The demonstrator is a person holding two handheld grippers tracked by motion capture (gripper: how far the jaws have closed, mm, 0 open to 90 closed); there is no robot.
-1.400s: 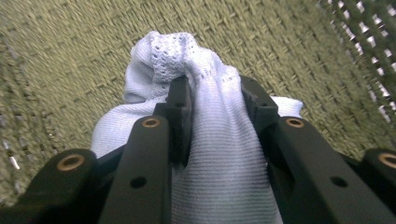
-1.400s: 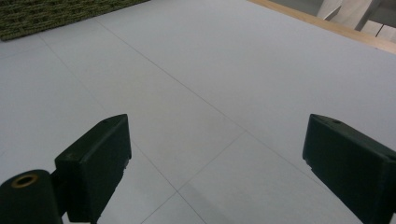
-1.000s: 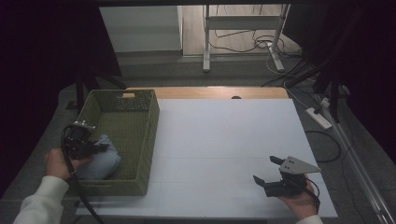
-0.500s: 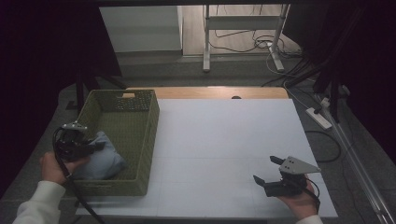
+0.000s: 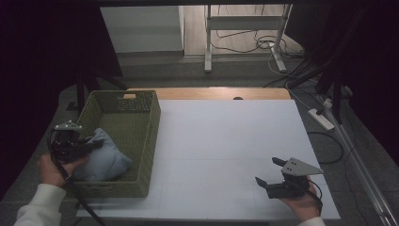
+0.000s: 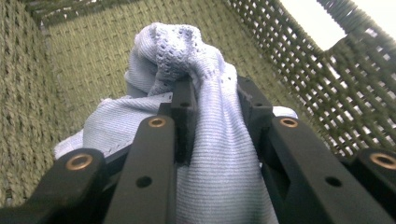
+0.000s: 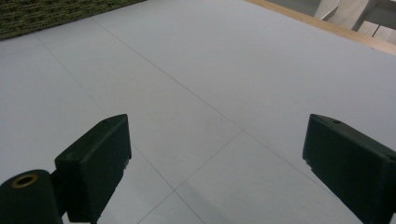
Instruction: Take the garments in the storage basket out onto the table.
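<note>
A light blue cloth [image 5: 106, 159] lies bunched in the near end of a green woven basket [image 5: 153, 136] at the table's left. My left gripper [image 5: 95, 143] reaches in over the basket's left wall and is shut on a fold of the cloth. In the left gripper view the cloth [image 6: 177, 42] bulges up between the two black jaws of the gripper [image 6: 215, 88], with the basket wall [image 6: 79, 60] behind. My right gripper [image 5: 267, 170] rests near the table's front right, open with nothing in it. The right gripper [image 7: 215, 135] has bare white table [image 7: 210, 60] between its jaws.
The white table top [image 5: 226, 141] stretches between the basket and the right hand, with a wooden strip [image 5: 216, 93] along its far edge. Beyond it are a metal stand [image 5: 244, 28], cables on the floor and a power strip [image 5: 321, 118] to the right.
My left gripper has drifted slightly to the left with the cloth in its jaws, tugging the cloth toward the basket's left wall. The right gripper has kept still.
</note>
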